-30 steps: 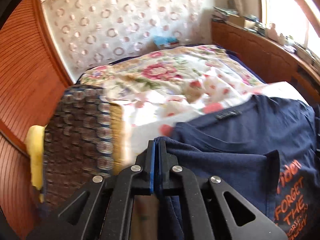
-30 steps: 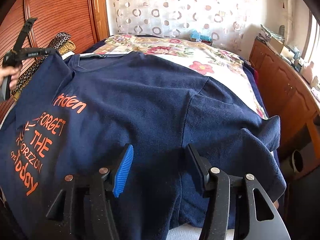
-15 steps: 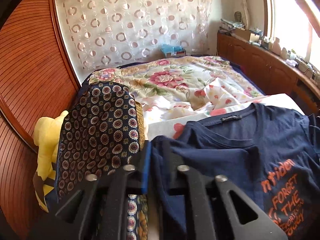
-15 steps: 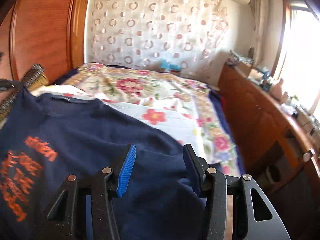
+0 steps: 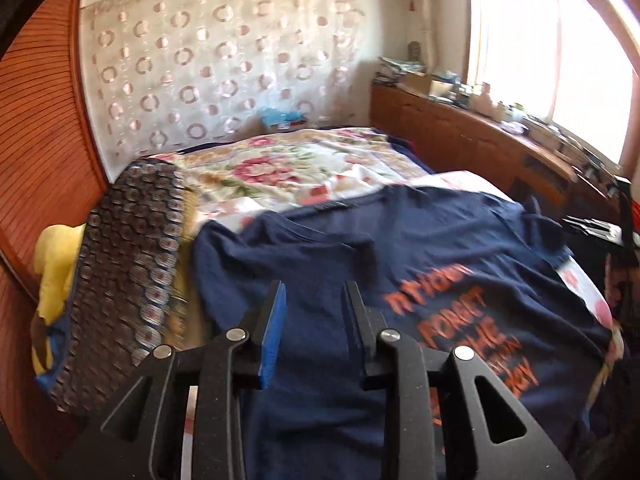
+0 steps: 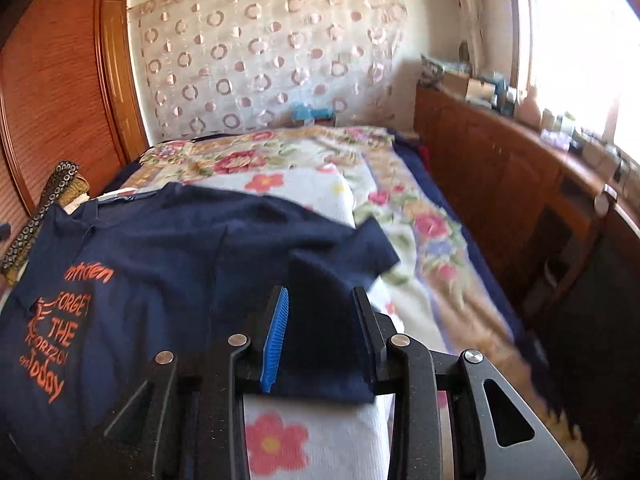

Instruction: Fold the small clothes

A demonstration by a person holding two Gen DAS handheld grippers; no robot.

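A navy T-shirt [image 5: 400, 248] with orange lettering lies spread on the bed, collar toward the far wall. My left gripper [image 5: 316, 292] hovers over the shirt's left part; its jaws are opening and nothing is pinched between them. In the right wrist view the same shirt [image 6: 160, 248] fills the left half. My right gripper [image 6: 320, 292] is at the shirt's right sleeve [image 6: 320, 280]. A raised fold of that sleeve stands between the fingers while the jaws are closing. The pads do not clearly press on it.
The floral bedspread [image 5: 280, 168] covers the bed. A patterned cushion [image 5: 128, 272] and a yellow cloth [image 5: 56, 264] lie along the wooden wardrobe [image 6: 60, 100] on the left. A cluttered wooden sideboard [image 6: 500, 160] runs along the right. A blue box [image 6: 308, 114] sits at the bed's head.
My left gripper let go of the shirt's edge, opened and moved right over the shirt. My right gripper shifted to the right sleeve and its jaws narrowed around a fold.
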